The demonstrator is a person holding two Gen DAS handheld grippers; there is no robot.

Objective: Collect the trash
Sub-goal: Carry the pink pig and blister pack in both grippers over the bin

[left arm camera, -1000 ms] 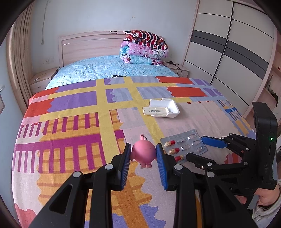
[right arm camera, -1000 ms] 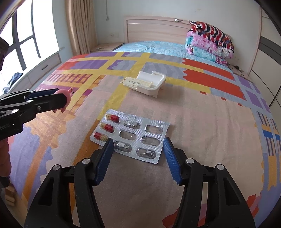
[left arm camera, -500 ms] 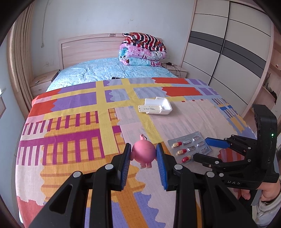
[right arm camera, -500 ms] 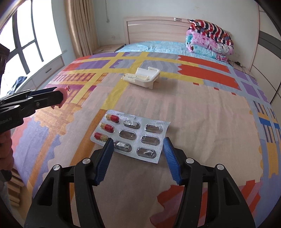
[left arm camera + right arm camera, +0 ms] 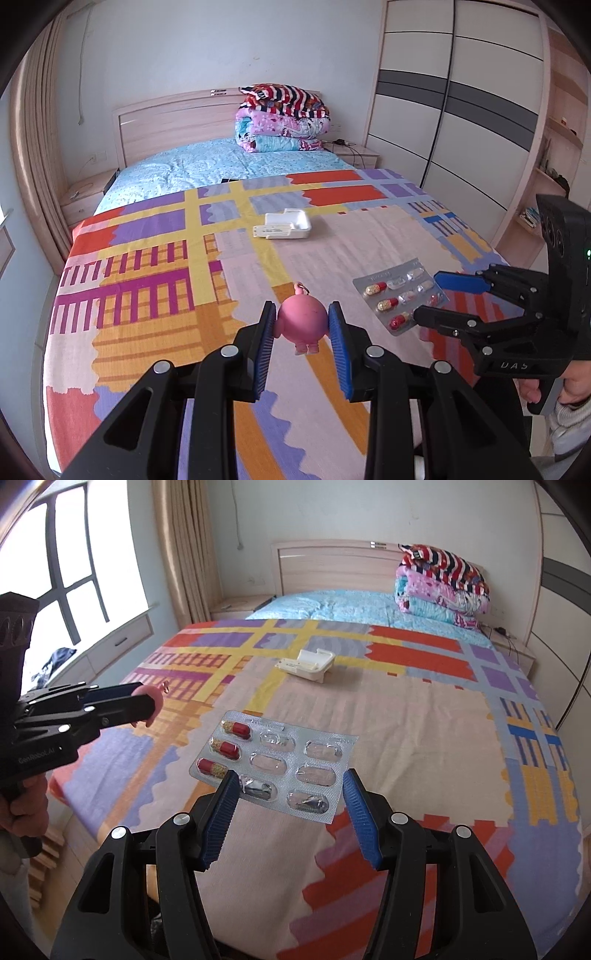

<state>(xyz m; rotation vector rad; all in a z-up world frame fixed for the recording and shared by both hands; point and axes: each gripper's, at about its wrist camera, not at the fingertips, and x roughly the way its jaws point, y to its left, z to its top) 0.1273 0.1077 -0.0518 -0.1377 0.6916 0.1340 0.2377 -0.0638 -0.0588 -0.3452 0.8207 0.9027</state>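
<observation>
My left gripper [image 5: 302,321] is shut on a pink pig toy [image 5: 302,324] and holds it in the air above the bed's near end; the gripper also shows in the right wrist view [image 5: 142,701]. My right gripper [image 5: 290,794] is shut on a silver pill blister pack [image 5: 275,760] with three red capsules along its left side, and holds it lifted above the bedspread. The pack also shows in the left wrist view [image 5: 399,295], held by the right gripper [image 5: 430,295].
A white foam box [image 5: 308,661] with a label lies on the colourful patchwork bedspread [image 5: 424,716] mid-bed. Folded quilts [image 5: 441,587] are stacked by the headboard. A wardrobe [image 5: 454,110] stands right of the bed, a window [image 5: 55,572] to the left.
Both grippers have pulled back and up from the bed with their objects; the bed and foam box look farther away. The holds on the pig toy and blister pack are unchanged.
</observation>
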